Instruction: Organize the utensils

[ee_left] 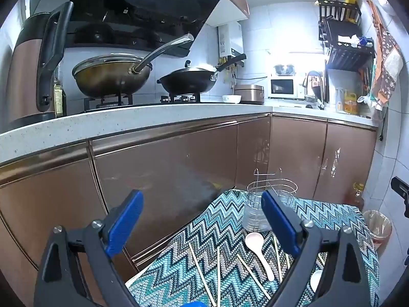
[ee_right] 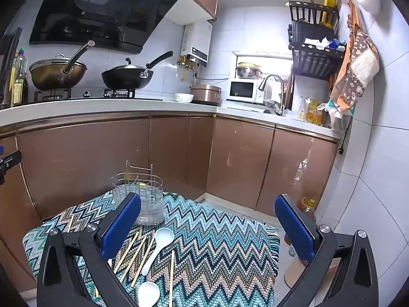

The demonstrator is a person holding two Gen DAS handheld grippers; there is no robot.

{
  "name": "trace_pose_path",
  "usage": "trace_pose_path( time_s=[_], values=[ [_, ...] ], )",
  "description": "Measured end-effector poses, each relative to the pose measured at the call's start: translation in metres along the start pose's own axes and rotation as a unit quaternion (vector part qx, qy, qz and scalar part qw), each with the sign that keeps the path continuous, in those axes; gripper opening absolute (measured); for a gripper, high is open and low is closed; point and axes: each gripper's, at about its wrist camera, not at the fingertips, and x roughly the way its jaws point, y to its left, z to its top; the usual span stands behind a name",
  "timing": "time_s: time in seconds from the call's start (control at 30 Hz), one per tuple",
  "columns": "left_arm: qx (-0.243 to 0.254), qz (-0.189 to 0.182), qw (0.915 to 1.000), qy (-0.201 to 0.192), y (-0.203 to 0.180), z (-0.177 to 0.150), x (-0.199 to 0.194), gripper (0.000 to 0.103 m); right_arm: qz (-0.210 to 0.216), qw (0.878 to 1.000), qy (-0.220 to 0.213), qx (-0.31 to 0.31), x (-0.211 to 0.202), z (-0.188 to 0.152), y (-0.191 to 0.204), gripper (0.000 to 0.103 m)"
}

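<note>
A wire utensil holder (ee_left: 271, 199) (ee_right: 139, 194) stands at the far end of a small table covered by a zigzag cloth (ee_left: 225, 230) (ee_right: 217, 250). Two white spoons lie on the cloth, one (ee_left: 258, 250) (ee_right: 158, 248) nearer the holder and one (ee_left: 316, 280) (ee_right: 148, 293) closer to me. Several wooden chopsticks (ee_left: 202, 273) (ee_right: 135, 258) lie scattered around them. My left gripper (ee_left: 202, 212) is open and empty, above the table's left edge. My right gripper (ee_right: 208, 215) is open and empty, above the cloth, right of the holder.
Brown kitchen cabinets (ee_left: 166, 163) (ee_right: 242, 158) and a white counter (ee_left: 127, 120) run behind the table. Two woks (ee_left: 112, 74) (ee_right: 127, 76) sit on the stove. An oil bottle (ee_right: 308, 207) and a bin (ee_left: 377, 225) stand on the floor at the right.
</note>
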Motion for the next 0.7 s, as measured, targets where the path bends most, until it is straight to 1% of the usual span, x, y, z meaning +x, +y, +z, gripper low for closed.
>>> trace_pose_path(
  time_s=[0.17,0.43,0.57,0.7],
  values=[
    [0.000,-0.004,1.0000,0.004,-0.0015,-0.0008,0.0012,0.094,-0.001,1.000,0.001,-0.001,-0.0008,0.0030,0.0006,0.103],
    [-0.018,-0.007,0.9998,0.011,0.0018,0.0019,0.0017,0.094,-0.002,1.000,0.001,0.000,-0.0029,0.0022,0.0004,0.103],
    [-0.028,-0.017,0.9993,0.018,0.0059,0.0017,0.0034,0.094,-0.003,1.000,0.000,0.000,-0.0049,0.0021,-0.0007,0.103],
    [-0.023,-0.017,0.9994,0.020,0.0054,0.0016,0.0033,0.094,-0.003,1.000,0.000,0.000,-0.0052,0.0021,-0.0004,0.103]
  ],
)
